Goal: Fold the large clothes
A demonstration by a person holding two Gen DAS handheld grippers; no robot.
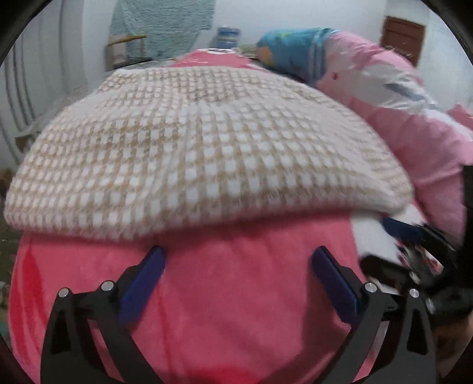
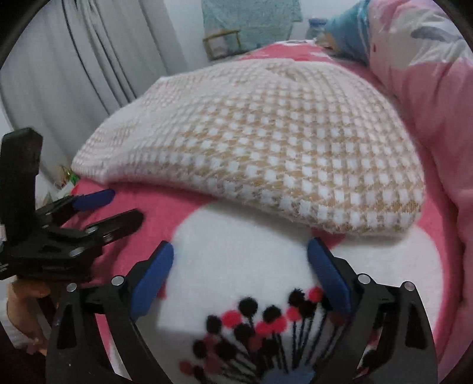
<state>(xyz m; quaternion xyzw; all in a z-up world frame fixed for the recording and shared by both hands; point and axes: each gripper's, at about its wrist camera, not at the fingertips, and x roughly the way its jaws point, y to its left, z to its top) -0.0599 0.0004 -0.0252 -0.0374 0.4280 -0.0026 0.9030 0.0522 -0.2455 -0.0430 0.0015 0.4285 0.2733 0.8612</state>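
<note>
**A:** Where is the garment from where you sit?

**B:** Straight ahead of both tools. The checked knit garment (image 1: pixel 207 147), beige and white, lies folded over on the pink blanket (image 1: pixel 221 295), its near edge just beyond my fingertips. Nothing of it sits between the pads.

**A:** And the left tool?

**B:** My left gripper (image 1: pixel 238 265) has its blue fingers (image 1: pixel 145 283) spread wide, with only bare pink blanket between them. It holds nothing. Off to its right I can see the other tool's blue tip and black frame, blurred.

**A:** The right one?

**B:** My right gripper (image 2: pixel 241 260) is spread wide too and empty. Beneath and between its fingers (image 2: pixel 328 274) is a white patch of the blanket (image 2: pixel 236 251) printed with black and red dots on stems. The garment's rounded corner (image 2: pixel 369 212) is just ahead of its right finger, apart from it. To its left, the left gripper (image 2: pixel 100 209) shows from the side, low over the blanket, and below that I see part of a hand (image 2: pixel 26 298) with a pale sleeve.

**A:** Anything else around?

**B:** Ahead and to the right of both tools, a pink quilt (image 1: pixel 414 133) is heaped up, with a blue pillow (image 1: pixel 292 50) beyond it. Far ahead hangs a teal cloth (image 2: pixel 251 20) on the wall, and to the left of the right tool a grey curtain (image 2: pixel 88 59).
</note>
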